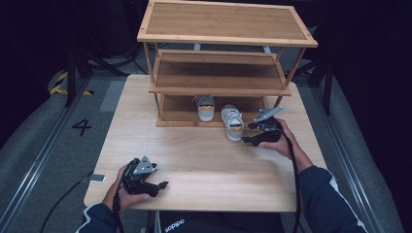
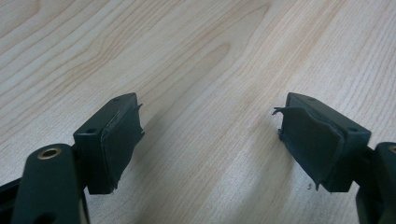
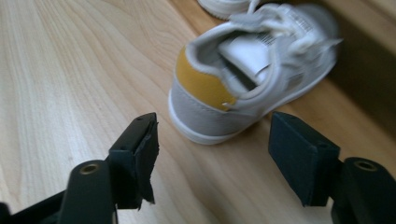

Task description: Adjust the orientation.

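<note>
The right tool (image 3: 212, 154) has its jaws apart just behind the heel of the little white shoe (image 3: 252, 70), which lies on the tabletop (image 1: 204, 160) pointing toward the shelf (image 1: 218, 87).

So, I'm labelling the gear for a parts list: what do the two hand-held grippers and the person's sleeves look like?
Both are black. The left hand-held gripper and the right hand-held gripper each carry a grey three-cornered plate and trail a black cable. The jaw pads are dark rubber with frayed edges. The sleeves are dark blue with white trim.
</note>
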`<state>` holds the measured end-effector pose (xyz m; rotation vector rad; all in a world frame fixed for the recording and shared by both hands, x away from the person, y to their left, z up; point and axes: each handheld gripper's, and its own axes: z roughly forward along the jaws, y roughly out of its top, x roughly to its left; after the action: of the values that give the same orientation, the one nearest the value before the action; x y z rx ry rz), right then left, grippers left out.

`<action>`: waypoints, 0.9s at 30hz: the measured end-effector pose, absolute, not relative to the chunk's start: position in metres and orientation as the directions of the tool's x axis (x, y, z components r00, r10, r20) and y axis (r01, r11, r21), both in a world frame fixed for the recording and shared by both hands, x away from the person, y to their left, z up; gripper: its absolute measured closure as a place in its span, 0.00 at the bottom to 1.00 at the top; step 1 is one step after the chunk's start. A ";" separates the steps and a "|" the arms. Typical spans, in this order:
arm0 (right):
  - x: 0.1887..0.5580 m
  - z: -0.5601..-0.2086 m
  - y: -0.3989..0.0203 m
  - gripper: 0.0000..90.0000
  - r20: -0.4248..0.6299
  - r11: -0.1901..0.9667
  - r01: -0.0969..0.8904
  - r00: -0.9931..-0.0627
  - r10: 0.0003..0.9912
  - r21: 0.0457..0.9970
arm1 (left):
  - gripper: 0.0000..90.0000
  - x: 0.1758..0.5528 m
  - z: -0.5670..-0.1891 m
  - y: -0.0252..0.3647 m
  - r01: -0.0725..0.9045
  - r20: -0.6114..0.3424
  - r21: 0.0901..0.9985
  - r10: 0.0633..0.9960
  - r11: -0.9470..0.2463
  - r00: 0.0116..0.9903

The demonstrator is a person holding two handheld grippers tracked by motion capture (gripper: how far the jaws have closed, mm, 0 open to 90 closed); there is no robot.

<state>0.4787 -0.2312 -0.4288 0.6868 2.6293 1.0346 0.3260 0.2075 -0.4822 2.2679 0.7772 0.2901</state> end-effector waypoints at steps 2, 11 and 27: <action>0.480 -0.436 -0.227 0.38 -0.067 0.653 0.344 -0.852 0.519 0.675 | 0.23 0.326 -0.482 0.207 0.448 -0.017 0.692 0.608 -0.566 0.794; 0.490 -0.454 -0.218 0.35 -0.018 0.609 0.414 -0.817 0.576 0.677 | 0.23 0.326 -0.482 0.208 0.447 -0.018 0.691 0.604 -0.568 0.797; 0.506 -0.449 -0.209 0.53 -0.065 0.552 0.437 -0.740 0.669 0.710 | 0.23 0.326 -0.482 0.208 0.448 -0.017 0.689 0.604 -0.570 0.797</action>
<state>0.5058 -0.2094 -0.4486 0.9103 2.4622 0.9938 0.3258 0.2078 -0.4819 2.2728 0.7735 0.2858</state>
